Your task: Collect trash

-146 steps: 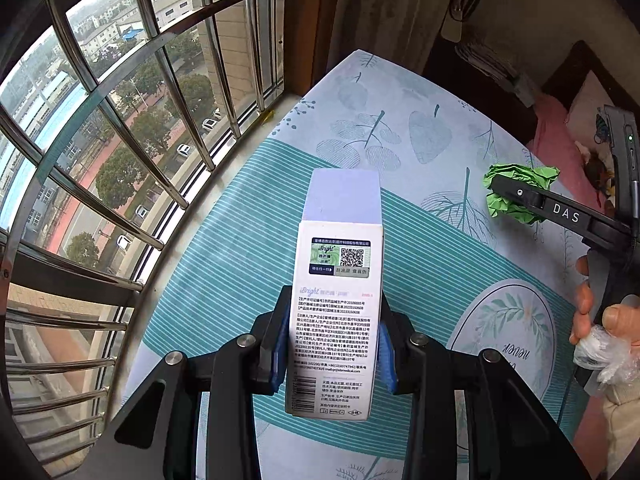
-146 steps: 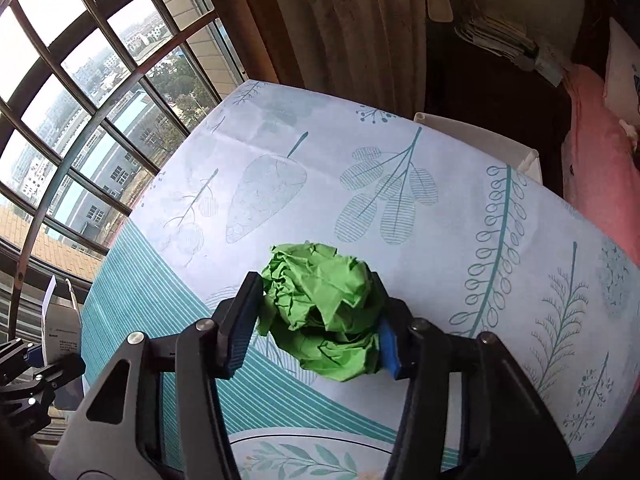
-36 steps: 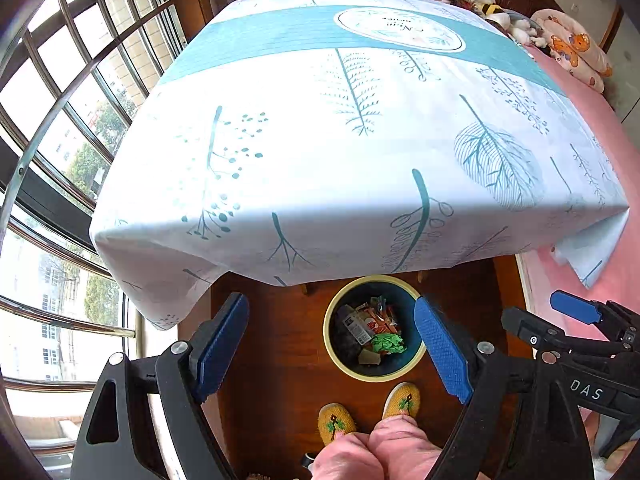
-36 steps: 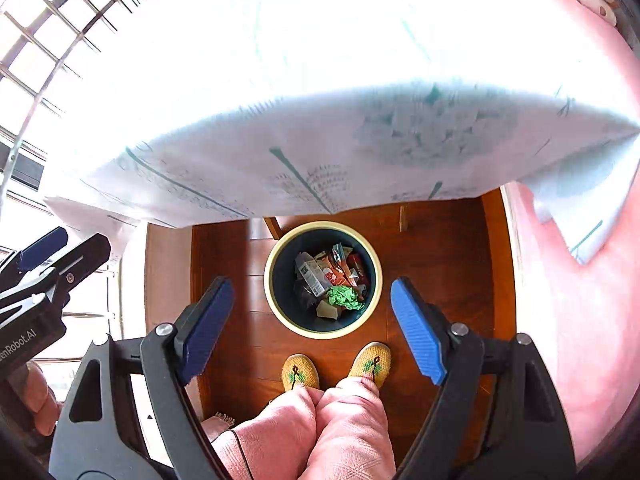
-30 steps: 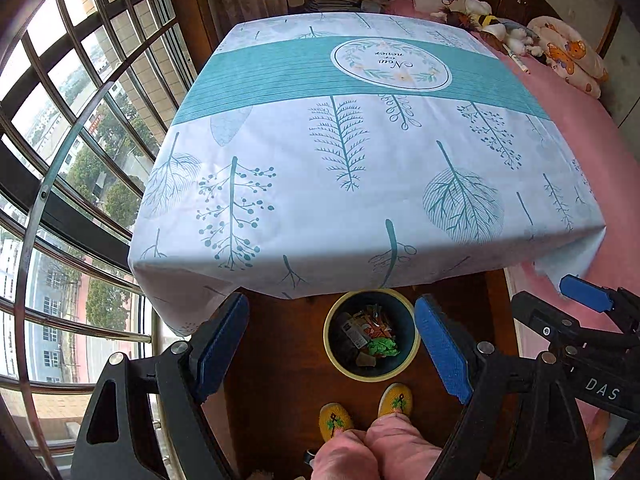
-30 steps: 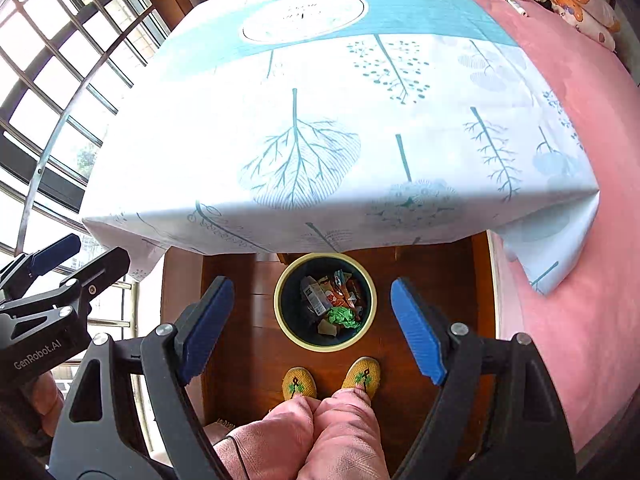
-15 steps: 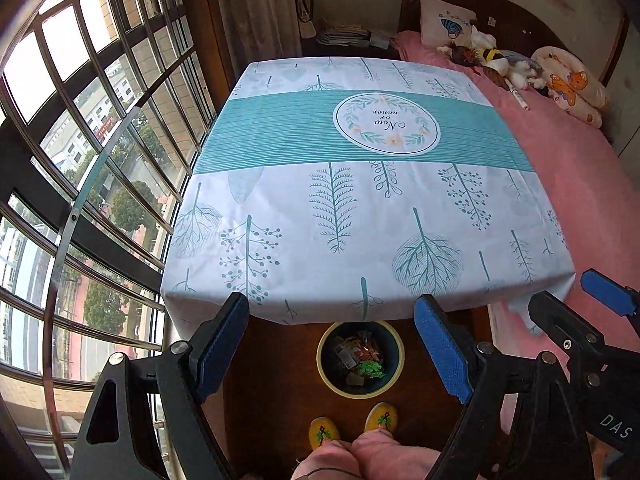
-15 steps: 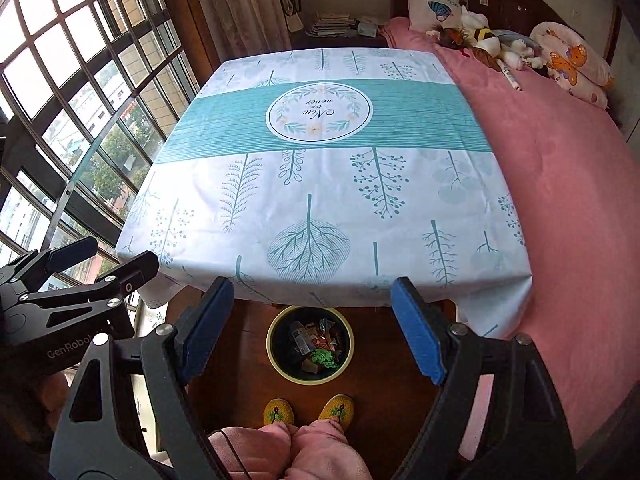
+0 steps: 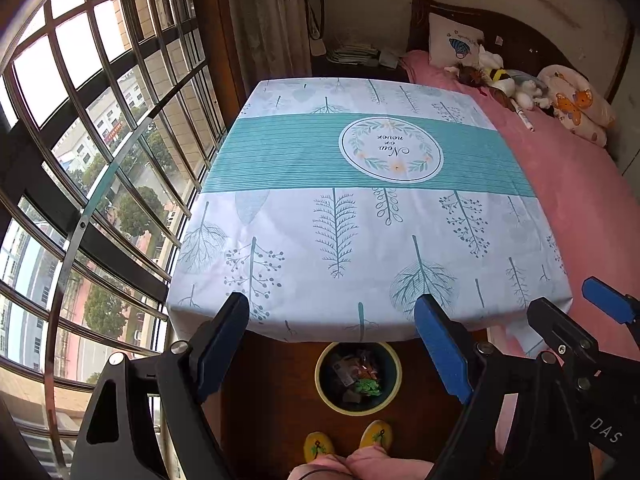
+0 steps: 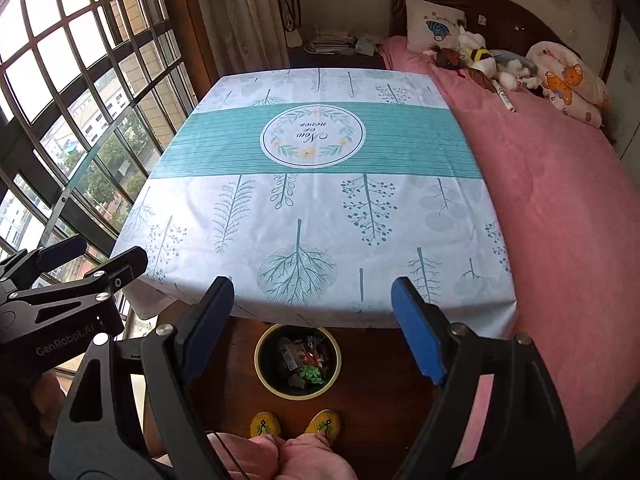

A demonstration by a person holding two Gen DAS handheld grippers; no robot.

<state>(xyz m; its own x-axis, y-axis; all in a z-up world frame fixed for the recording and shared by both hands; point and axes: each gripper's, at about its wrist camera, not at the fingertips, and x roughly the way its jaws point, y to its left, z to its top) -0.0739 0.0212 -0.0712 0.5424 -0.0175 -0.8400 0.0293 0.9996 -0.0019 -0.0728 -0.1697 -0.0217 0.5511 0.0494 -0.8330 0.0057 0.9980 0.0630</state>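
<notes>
With both the left gripper [image 9: 332, 344] and right gripper [image 10: 312, 328] spread wide and holding nothing, and the trash sitting in the bin [image 10: 298, 361] at six o'clock below the table [image 10: 312, 216], I risk kicking it over.

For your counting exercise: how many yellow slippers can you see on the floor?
2: a left slipper and a right slipper, side by side on the wooden floor just in front of the trash bin.
</notes>
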